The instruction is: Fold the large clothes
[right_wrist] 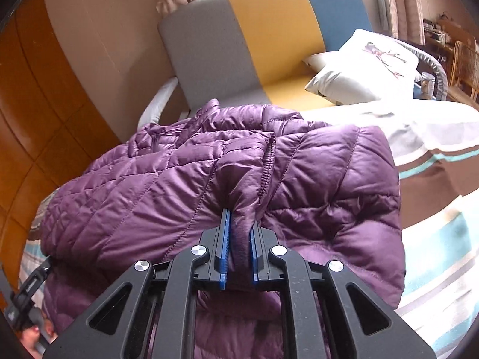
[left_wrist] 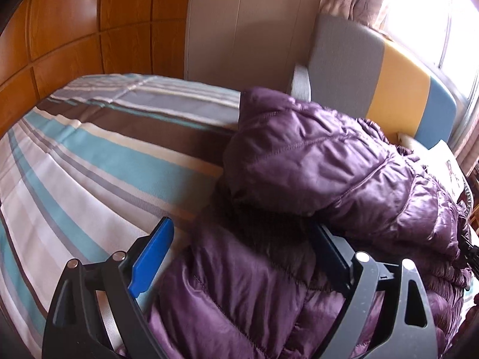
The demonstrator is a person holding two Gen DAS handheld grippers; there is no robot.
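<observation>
One purple jacket, one striped bedspread, one pillow — two hand-held grippers.

Purple quilted puffer jacket, glossy, bunched and partly folded over itself, a fold pinched between the right tool's pads, spread beneath the left tool

Open bedspread left, jacket and headboard crowding right

The striped bedspread lies bare left of the purple puffer jacket; behind it stand the headboard and a pillow, near the wood-panelled wall.

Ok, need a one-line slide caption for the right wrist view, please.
Right gripper pinches a fold of the purple puffer jacket on the striped bed.
</observation>
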